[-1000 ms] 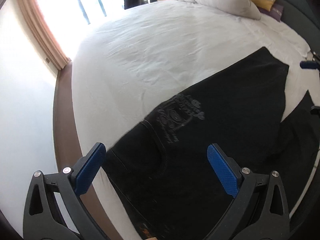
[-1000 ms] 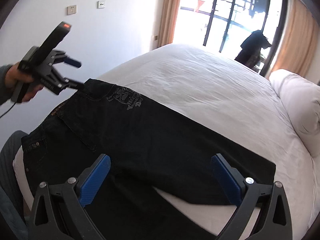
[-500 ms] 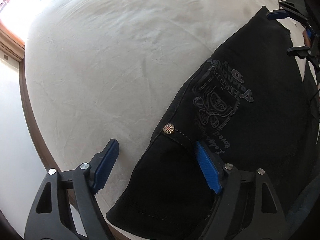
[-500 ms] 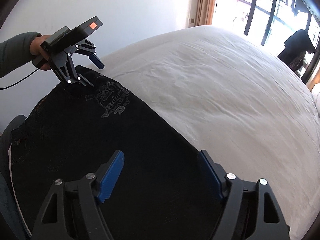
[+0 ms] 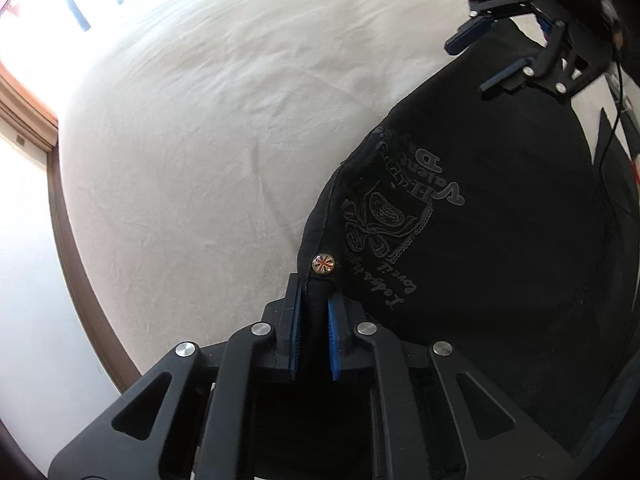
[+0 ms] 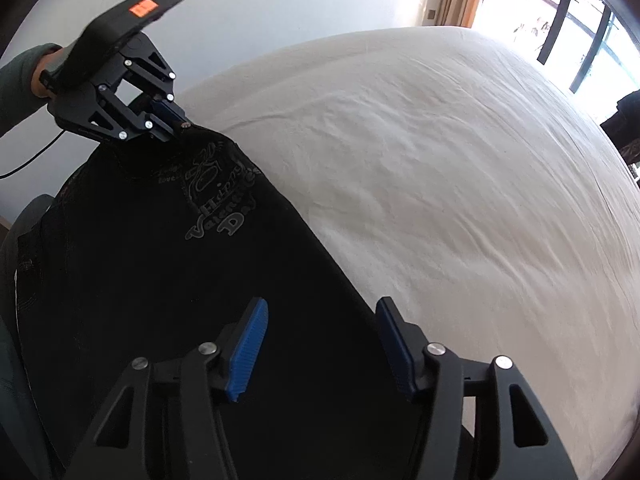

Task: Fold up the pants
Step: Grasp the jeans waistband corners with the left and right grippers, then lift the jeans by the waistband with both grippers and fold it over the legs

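Big white bed (image 5: pixel 208 128) by a bright window (image 6: pixel 568 12), black pants (image 5: pixel 500 240) spread along the near edge with the printed hip facing up. Half a second back the left gripper (image 5: pixel 314 312) was still wide over the waistband; now its jaws have just closed and are clamped on the corner right below the little flag button (image 5: pixel 323 263). Further down the leg, the right gripper (image 6: pixel 320 344) has been closing too, but its pads sit apart with cloth only under them, nothing pinched yet. My guess: one corner secured, second grab pending, then the fold can start.
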Available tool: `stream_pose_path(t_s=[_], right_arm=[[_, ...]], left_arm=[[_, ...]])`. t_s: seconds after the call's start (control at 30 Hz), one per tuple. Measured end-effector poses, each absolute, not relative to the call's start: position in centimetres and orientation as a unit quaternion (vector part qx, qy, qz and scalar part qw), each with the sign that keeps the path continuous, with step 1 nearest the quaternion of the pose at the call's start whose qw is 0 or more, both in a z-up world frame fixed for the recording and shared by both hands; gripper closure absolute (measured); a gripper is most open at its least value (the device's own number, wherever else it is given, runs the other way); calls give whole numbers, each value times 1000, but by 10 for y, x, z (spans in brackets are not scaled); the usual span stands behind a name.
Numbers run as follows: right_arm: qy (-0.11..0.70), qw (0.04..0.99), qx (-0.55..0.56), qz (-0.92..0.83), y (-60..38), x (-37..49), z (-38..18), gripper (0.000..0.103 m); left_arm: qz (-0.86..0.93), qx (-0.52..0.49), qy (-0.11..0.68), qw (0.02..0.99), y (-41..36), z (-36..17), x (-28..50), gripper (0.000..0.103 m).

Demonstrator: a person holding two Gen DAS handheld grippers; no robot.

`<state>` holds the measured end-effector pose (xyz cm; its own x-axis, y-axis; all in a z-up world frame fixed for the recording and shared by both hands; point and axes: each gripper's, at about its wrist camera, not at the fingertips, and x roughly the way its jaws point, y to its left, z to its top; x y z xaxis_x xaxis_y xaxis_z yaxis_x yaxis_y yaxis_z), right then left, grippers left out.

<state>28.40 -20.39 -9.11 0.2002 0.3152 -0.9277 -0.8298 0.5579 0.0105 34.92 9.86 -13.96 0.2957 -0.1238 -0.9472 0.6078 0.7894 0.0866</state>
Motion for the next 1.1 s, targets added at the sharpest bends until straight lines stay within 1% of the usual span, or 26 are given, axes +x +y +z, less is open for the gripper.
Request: stream_pose_path(t_s=[0.1,0.27,0.4,0.57,0.6,0.63,0.7,0.73,0.77,0.8,0.97,1.1], right_arm=[[500,720,-265,402,-195,290,-93,53],[509,707,-278,406,-182,299,-103,57],[517,697,-277,412,-177,303,-109,62],[529,695,-271,406,-185,303,-111,62],[533,693,-271,403,-187,304,-113,64],[536,690,-273,402,-189,304,-114,66],[542,684,-273,404,-190,304,-115,79],[542,684,-271,405,-190,303,-115,81],[542,684,-270,407,-190,302,-114,87],[542,683,-270,408,-191,301,-114,90],[534,694,-270,399,-187,296,-108,94],[523,720,-253,381,-190,288,-92,98]], left_arm=[[-224,263,499,795,76,-134,325,97],[-214,281,443,824,66,-123,290,98],[-214,274,427,835,70,-117,277,98],[-214,274,424,836,70,-113,266,99],[-214,273,425,836,78,-108,269,99],[-214,272,425,836,78,-108,270,99],[-214,268,428,836,92,-100,264,99],[-214,267,429,836,92,-99,264,99],[-213,266,430,836,93,-99,264,99],[-212,265,430,837,94,-99,264,99],[-204,255,430,842,92,-96,265,99],[-192,244,423,851,90,-85,253,99]])
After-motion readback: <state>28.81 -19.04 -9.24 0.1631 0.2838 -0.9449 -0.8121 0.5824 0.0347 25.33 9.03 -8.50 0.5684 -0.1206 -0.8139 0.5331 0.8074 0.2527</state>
